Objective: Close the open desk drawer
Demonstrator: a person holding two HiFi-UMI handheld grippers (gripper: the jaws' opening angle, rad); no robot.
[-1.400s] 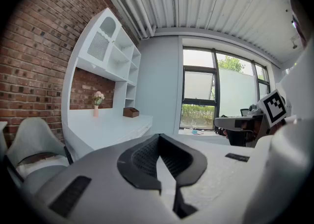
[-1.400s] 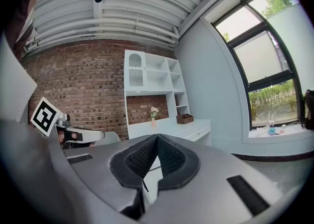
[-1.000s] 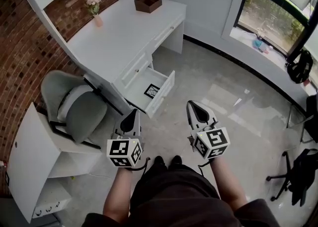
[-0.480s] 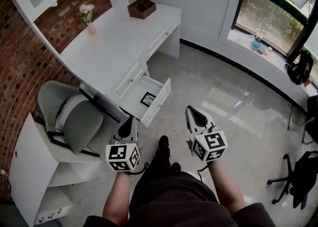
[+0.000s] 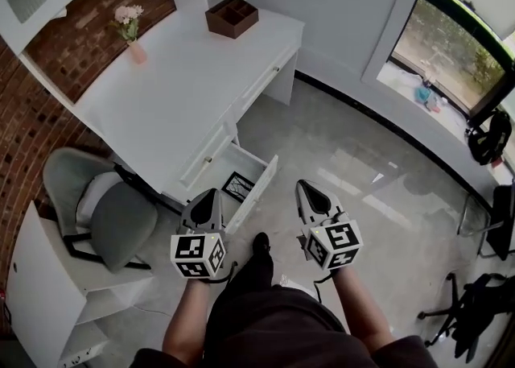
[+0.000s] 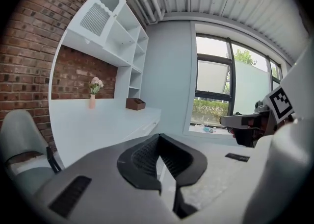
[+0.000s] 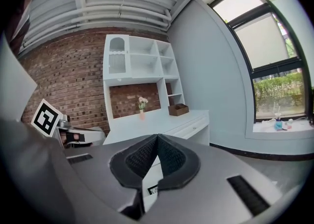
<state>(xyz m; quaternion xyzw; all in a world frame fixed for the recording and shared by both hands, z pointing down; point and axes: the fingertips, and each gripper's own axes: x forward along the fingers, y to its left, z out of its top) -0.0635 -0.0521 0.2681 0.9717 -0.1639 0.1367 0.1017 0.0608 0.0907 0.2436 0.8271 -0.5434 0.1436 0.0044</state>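
Drawer [image 5: 256,192] open, square-marker card [image 5: 235,186] inside

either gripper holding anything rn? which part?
Nothing held. The left gripper and right gripper both have their jaws together with nothing between them, and neither touches the open drawer.

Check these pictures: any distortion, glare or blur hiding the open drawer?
Head view: sharp, evenly lit, mild edge bending, soft glare on the floor; drawer clear. Left gripper view: heavy fisheye, dark corners, bright window. Right gripper view: same fisheye; fingers cover most of the drawer.
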